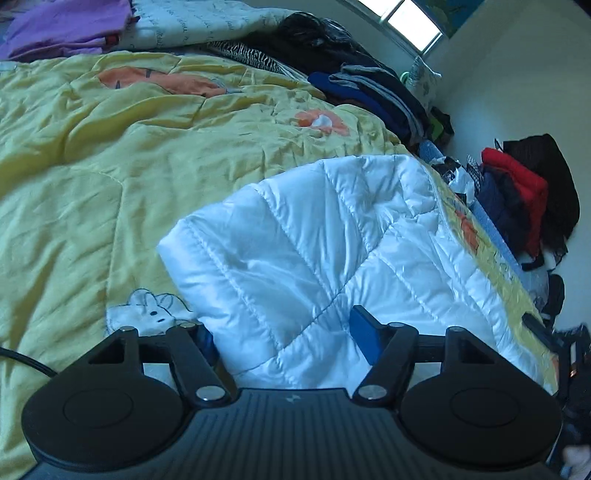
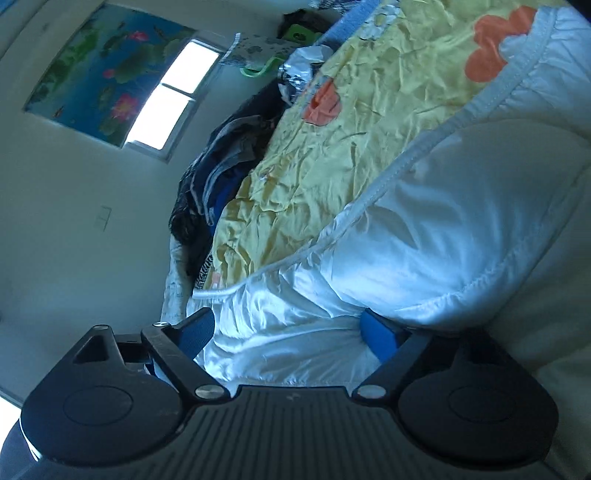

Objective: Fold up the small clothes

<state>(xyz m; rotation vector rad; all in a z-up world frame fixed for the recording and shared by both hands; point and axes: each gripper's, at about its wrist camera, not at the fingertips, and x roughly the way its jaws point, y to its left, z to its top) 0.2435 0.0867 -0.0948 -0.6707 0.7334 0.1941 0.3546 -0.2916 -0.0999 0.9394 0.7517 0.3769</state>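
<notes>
A white quilted puffy jacket (image 1: pixel 314 243) lies on the yellow bedspread (image 1: pixel 110 166). In the left wrist view my left gripper (image 1: pixel 284 328) straddles the jacket's near edge. Its right blue pad (image 1: pixel 364 332) rests on top of the fabric, while the left pad (image 1: pixel 205 338) is half hidden beside the hem. The jaws stand wide apart. The right wrist view is rolled sideways. There my right gripper (image 2: pixel 288 328) stands open around a bunched part of the same white jacket (image 2: pixel 424 229). Fabric fills the gap between its blue pads (image 2: pixel 195 332) and bulges over the right one.
A heap of dark and blue clothes (image 1: pixel 369 88) lies along the bed's far edge, with purple cloth (image 1: pixel 66 29) at the back left. A red and dark pile (image 1: pixel 517 184) sits on the floor by the wall. A window (image 2: pixel 173 96) and a flower painting (image 2: pixel 99 66) are on the wall.
</notes>
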